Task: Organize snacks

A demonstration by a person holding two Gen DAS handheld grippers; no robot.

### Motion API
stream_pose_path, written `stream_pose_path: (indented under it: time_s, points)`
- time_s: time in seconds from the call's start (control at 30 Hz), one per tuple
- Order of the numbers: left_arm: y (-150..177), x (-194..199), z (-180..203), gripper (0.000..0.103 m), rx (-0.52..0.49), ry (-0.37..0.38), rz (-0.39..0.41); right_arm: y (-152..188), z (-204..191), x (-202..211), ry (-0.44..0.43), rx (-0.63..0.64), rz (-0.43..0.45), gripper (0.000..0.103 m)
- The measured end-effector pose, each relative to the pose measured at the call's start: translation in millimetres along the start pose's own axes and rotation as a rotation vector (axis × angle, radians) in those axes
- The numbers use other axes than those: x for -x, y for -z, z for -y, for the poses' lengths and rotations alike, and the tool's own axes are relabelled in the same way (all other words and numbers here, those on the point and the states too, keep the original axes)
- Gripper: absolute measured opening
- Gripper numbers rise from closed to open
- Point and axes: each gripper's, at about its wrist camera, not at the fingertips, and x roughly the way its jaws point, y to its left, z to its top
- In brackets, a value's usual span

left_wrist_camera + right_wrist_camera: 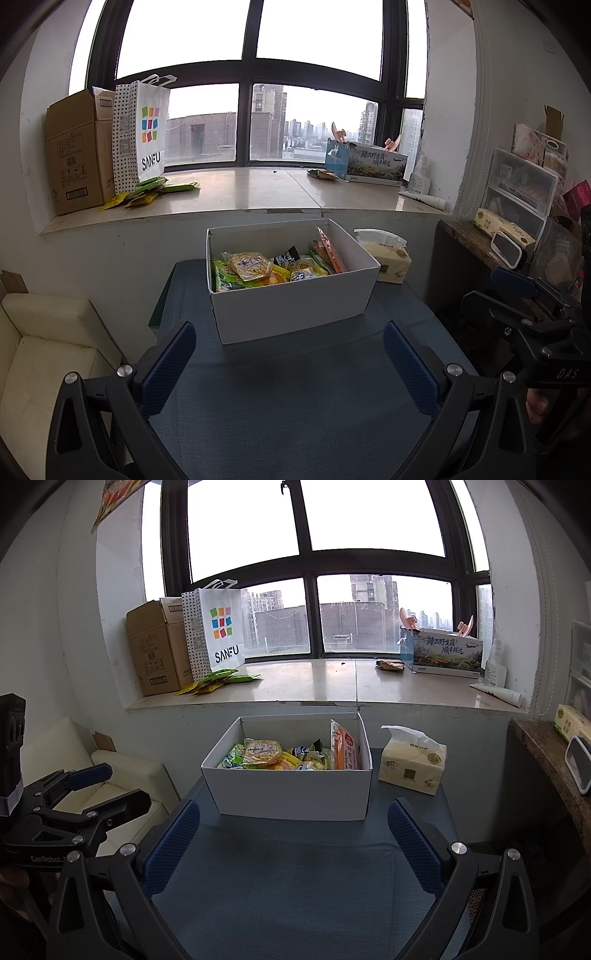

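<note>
Standing square on the dark blue cloth-covered table, just below the pale stone windowsill, and already holding a heap of bright plastic snack packets inside its open white cardboard box, apparently as the collecting bin. Lying loose on the sill beside the white paper shopping bag, probably awaiting sorting: a scatter of green and yellow sachets. Hovering side by side short of the box, jaws spread wide and holding nothing: the left gripper and right gripper.
</note>
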Motion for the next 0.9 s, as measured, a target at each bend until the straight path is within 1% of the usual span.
stream_pose_path:
  time_s: [0.9]
  points:
    - [1.8,-1.3,-1.1,0.103,-0.005,0.001,-0.004,1.3,-1.7,-0.4,0.000,0.004,-0.002,0.103]
